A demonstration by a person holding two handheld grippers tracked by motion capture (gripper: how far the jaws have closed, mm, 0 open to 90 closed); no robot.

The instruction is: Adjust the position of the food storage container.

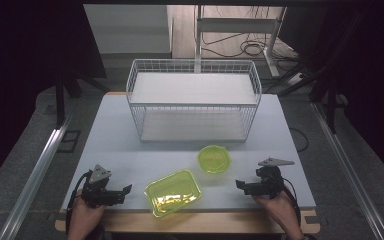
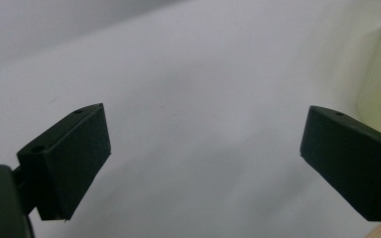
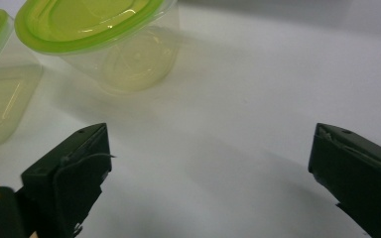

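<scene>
Both jaws spread, empty: left hand-held gripper (image 1: 122, 192), right hand-held gripper (image 1: 241, 186). Between them on the surface (image 1: 115, 130): rectangular green-lidded container (image 1: 173, 192), round green-lidded container (image 1: 214, 159) just beyond.

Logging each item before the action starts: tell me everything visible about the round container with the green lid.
The round container is a small tub of clear, faintly yellow plastic, closed with a translucent lime-green lid. Its walls taper toward a round base. It stands upright on the white table, in front of the wire basket and just beyond the rectangular container. Whether those two touch I cannot tell. Nothing grips it.
</scene>
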